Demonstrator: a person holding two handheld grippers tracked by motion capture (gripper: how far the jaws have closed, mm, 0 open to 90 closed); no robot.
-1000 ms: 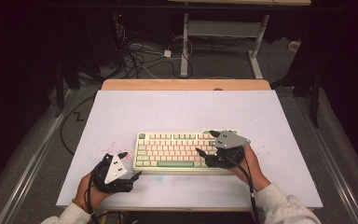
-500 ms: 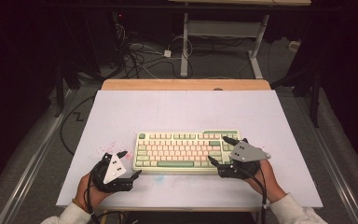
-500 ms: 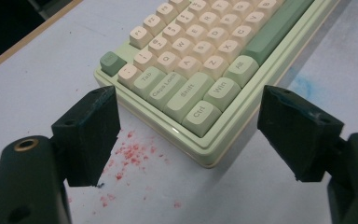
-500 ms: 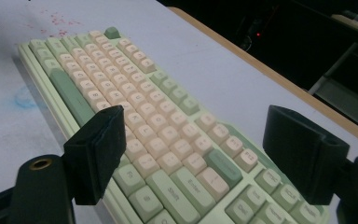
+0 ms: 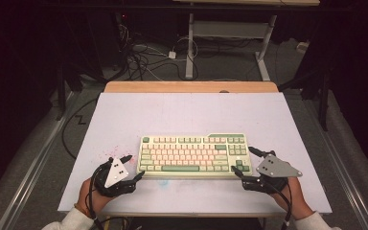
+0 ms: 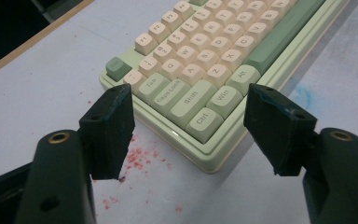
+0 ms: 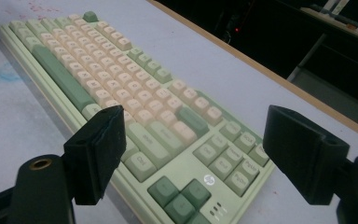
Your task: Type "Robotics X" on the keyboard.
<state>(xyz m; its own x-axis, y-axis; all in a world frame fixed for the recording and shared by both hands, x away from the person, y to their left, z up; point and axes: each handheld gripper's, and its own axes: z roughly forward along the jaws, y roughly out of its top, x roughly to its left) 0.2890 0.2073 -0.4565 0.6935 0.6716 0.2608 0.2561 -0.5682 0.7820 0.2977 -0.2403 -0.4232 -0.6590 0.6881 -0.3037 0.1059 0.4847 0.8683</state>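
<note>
The right gripper (image 5: 247,163) has slid from over the keyboard (image 5: 194,154) to its 3 o'clock end, fingers open; the left gripper (image 5: 133,168), fingers just narrowing but empty, brackets the 9 o'clock corner — likely a two-ended grasp, mid-desk (image 5: 187,112).

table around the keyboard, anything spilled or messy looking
Yes. Red specks are scattered on the white table by the keyboard's left front corner, like spilled powder or paint. A faint blue smudge marks the table along its front edge. The keyboard itself lies square and looks undamaged.

Keyboard (image 5: 194,154) between grippers; open tabletop (image 5: 191,112) beyond
</note>
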